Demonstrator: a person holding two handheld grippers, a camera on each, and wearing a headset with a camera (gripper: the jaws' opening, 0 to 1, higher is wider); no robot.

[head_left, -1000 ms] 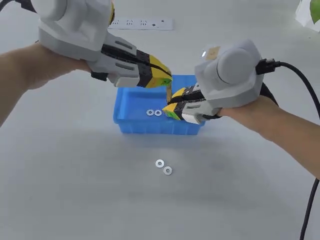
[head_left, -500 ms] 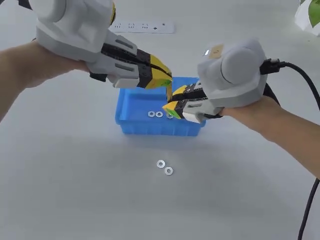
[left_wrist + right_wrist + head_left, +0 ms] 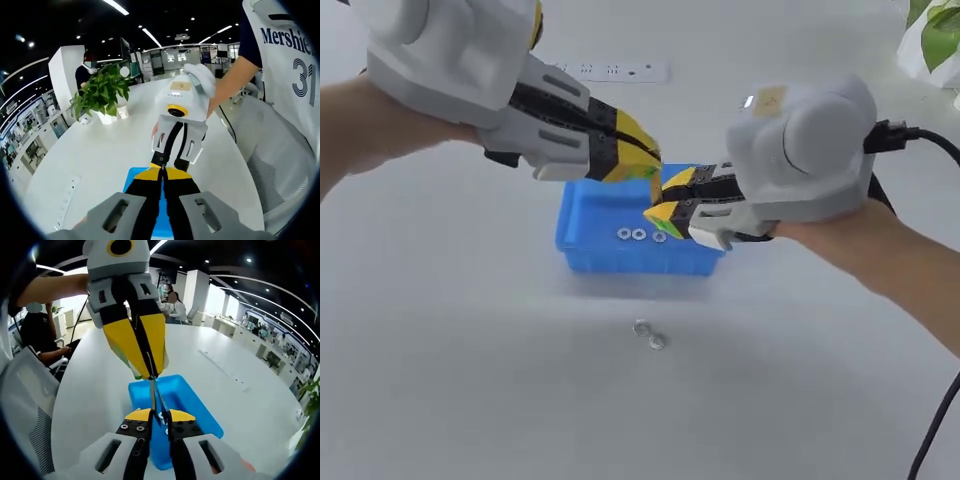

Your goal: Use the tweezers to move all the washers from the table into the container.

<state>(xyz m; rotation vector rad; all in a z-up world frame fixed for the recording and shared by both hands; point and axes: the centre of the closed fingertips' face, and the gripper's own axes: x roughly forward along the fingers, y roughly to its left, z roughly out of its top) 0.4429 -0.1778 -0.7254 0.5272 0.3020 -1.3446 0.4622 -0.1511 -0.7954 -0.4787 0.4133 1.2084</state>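
Note:
My left gripper [image 3: 642, 165] comes in from the upper left, shut on the top of thin metal tweezers [image 3: 657, 187] that hang over the blue container [image 3: 582, 215]. My right gripper [image 3: 662, 206] reaches in from the right, its yellow jaws closed around the tweezers' lower part [image 3: 156, 397]. Three washers [image 3: 640, 235] lie in a row inside the container. Two more washers [image 3: 649, 334] lie side by side on the white table in front of it. In the left gripper view, my left gripper [image 3: 163, 172] points at the right gripper [image 3: 179, 112].
A white power strip [image 3: 610, 70] lies at the table's far edge. A potted plant [image 3: 932, 40] stands at the far right. The right gripper's black cable [image 3: 932, 440] trails down the right side. People sit at neighbouring tables [image 3: 175, 305].
A third washer has appeared in the container beside the first two. Both grippers with the tweezers have stayed above the container; the whole picture has shifted slightly.

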